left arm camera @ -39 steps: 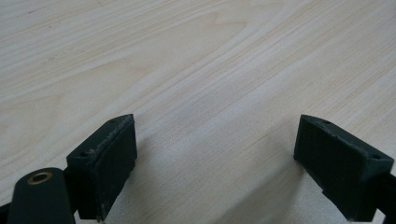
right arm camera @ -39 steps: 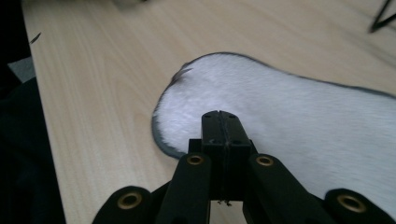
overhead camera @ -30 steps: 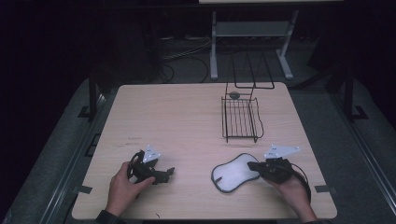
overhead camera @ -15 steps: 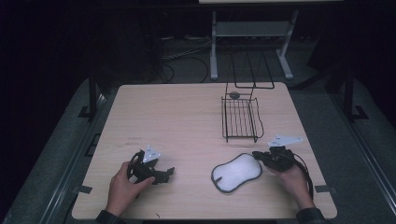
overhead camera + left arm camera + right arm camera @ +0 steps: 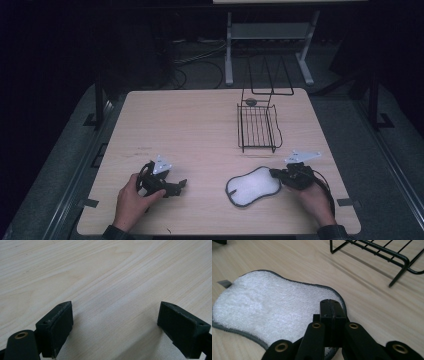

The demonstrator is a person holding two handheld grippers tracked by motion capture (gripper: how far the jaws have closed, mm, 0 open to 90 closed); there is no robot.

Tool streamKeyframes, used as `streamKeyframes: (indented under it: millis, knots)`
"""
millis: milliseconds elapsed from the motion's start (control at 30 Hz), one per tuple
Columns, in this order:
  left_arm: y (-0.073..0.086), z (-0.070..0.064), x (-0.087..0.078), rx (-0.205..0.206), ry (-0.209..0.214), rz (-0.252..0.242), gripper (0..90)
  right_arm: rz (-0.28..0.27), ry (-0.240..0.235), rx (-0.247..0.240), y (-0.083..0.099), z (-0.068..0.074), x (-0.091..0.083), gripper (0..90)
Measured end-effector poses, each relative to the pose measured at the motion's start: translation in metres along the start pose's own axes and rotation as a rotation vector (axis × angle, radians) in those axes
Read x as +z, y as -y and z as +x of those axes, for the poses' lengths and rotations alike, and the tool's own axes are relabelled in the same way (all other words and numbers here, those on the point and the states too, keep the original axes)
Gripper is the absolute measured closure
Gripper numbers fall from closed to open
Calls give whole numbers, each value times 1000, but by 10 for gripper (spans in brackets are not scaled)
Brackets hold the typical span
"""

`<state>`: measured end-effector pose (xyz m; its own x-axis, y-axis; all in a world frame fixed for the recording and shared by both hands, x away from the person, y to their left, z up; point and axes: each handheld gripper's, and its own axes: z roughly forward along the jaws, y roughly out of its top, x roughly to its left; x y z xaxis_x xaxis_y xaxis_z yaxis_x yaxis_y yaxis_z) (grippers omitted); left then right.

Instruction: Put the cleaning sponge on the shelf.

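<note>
Dark surroundings frame a pale wood-grain desk [image 5: 200, 130], with cables and a light metal stand on the floor behind its far edge. No brand, label or writing can be read on anything; a small grey tag pokes out from the far side of the white pad [image 5: 272, 302] in the right gripper view, too small to tell whether it is printed.

At the near left of the desk in the high view, the left hand [image 5: 131, 200] wraps the left hand-held gripper [image 5: 179, 185], forearm coming in from the bottom edge, the tool pointing right and low over the wood. In the left gripper view its jaws stand wide apart with bare desk between them.

At the near right, the right hand [image 5: 312, 197] holds the right hand-held gripper [image 5: 274, 173] pointing left, a cable looping back over the wrist and a grey three-cornered plate on top. In the right gripper view the jaws are pressed together on the near edge of the white pad, which is fluffy with a dark grey border and lies flat on the desk.

A black wire rack [image 5: 258, 127] stands beyond the pad, near it but apart, with a small dark round object [image 5: 251, 101] at its far end.
</note>
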<state>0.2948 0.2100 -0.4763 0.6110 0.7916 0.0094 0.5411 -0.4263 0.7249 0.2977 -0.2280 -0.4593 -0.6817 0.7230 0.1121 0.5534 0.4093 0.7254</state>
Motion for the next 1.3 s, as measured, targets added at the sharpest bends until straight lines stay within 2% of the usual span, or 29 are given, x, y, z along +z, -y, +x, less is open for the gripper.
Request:
streamKeyframes:
  millis: [200, 600, 1133, 1200, 1300]
  knots:
    - [0, 0, 0, 1, 0, 0, 124, 7, 4, 26, 9, 5, -10, 897]
    - [0, 0, 0, 0, 1, 0, 124, 11, 7, 33, 24, 17, -26, 897]
    - [0, 0, 0, -2, 0, -1, 124, 22, -52, 6, 46, 55, -44, 896]
    - [0, 0, 0, -1, 0, -1, 124, 11, -54, -1, 45, 55, -44, 872]
    - [0, 0, 0, -1, 0, -1, 124, -1, -62, 6, 41, 51, -44, 780]
